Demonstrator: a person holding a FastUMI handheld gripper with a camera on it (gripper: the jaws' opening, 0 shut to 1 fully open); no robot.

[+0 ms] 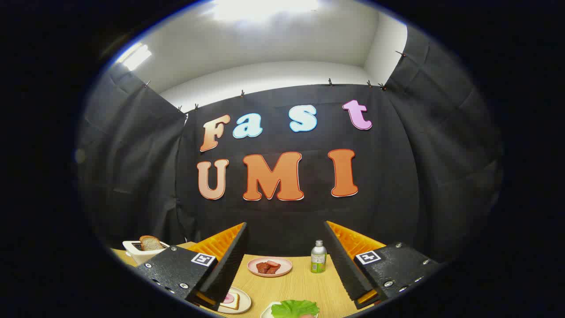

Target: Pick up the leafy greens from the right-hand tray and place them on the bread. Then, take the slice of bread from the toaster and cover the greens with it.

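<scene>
Gripper view: the gripper (284, 265) is held up fairly level over the wooden table (300, 282), fingers spread wide with nothing between them but open air. So nothing picked up yet, as far as I can tell.

The leafy greens (295, 308) sit in a white tray (266, 312) low down between the fingers, closer to the camera than the fingertips and a bit toward the right finger. The base bread (231, 300) is on a plate (243, 304) tucked just beside the left finger, partly hidden by it, with something pink on top of it. The toaster (134, 251) is off past the left finger with the slice of bread (150, 243) poking out the top. Further out on the table there's a pink plate (269, 266) with reddish meat pieces and a small bottle (318, 257) near the right finger.

My take: the step in hand is going for the greens, and it's barely started. I'd tip the gripper nose-down so the greens end up just ahead of the tips, straddle the leaf stack with both fingers, and close gently near the middle. Leaves are floppy, so pinching an edge probably lets them slide or tear. Then lift straight up clear of the tray rim before swinging left to the bread.
</scene>
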